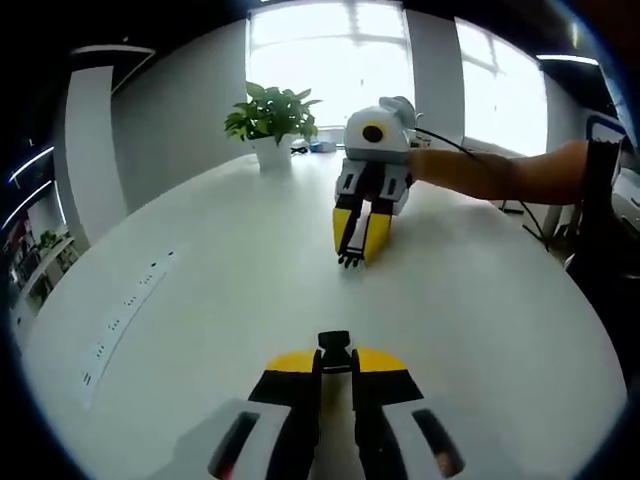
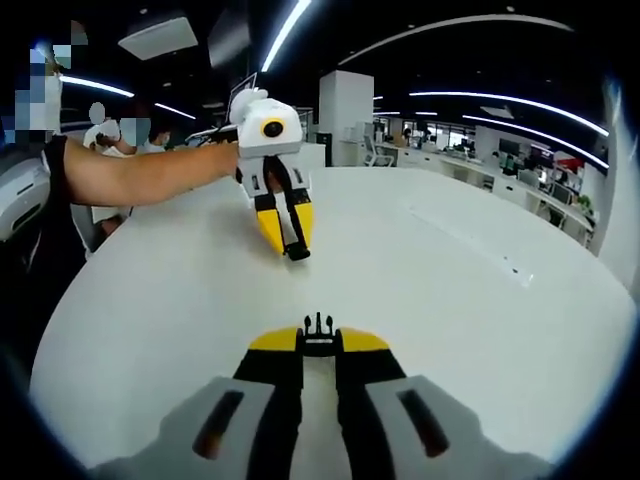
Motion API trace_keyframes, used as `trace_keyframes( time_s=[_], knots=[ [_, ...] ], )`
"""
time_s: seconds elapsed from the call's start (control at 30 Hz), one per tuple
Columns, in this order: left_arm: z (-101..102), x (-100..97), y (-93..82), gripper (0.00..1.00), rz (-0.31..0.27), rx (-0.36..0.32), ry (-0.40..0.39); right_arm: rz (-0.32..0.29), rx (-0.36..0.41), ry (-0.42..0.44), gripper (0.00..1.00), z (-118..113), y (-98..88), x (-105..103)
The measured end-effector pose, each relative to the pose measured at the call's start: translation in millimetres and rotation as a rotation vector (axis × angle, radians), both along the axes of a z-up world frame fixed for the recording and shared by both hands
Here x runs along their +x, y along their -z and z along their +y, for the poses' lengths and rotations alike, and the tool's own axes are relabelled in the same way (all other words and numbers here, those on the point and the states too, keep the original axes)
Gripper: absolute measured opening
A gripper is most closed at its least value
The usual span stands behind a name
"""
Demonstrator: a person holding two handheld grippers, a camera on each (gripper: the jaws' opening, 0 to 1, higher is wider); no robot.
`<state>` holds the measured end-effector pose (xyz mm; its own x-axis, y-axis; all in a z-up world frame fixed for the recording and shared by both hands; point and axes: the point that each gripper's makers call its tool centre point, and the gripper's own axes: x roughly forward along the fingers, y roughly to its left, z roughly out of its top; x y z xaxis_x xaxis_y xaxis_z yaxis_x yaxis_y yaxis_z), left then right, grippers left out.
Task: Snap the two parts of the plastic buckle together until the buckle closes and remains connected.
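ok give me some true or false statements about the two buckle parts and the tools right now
1. The left tool is shut on the black socket half of the plastic buckle. True.
2. The right tool grips the black pronged half of the plastic buckle. True.
3. The two buckle halves are already snapped together. False: they are held apart, one in each tool.
4. A potted green plant stands on the white round table. True.
5. The pronged half lies loose on the table. False: it sits between the right tool's jaws.
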<state>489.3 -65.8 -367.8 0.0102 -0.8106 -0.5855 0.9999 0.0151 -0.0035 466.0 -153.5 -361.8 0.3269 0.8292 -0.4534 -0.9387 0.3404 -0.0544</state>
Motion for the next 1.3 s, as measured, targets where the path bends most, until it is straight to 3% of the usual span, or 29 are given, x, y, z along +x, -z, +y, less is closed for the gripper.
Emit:
trace_keyframes(
  time_s=[0.5, 0.77, 1.3],
  knots=[
    [5.6, -5.7, -4.5, 0.09, 0.002, -0.005, 0.001, -0.001, 0.004, -0.007, 0.11, 6.5, -5.0, 0.2],
    [7.2, -19.3, -3.6, 0.09, 0.011, 0.002, 0.018, 0.014, 0.005, -0.023, 0.11, 14.7, -3.6, -13.4],
    [12.0, -19.1, -5.4, 0.09, 0.0, 0.006, 0.007, 0.009, 0.003, -0.029, 0.11, 16.6, -5.8, -18.3]
  ],
)
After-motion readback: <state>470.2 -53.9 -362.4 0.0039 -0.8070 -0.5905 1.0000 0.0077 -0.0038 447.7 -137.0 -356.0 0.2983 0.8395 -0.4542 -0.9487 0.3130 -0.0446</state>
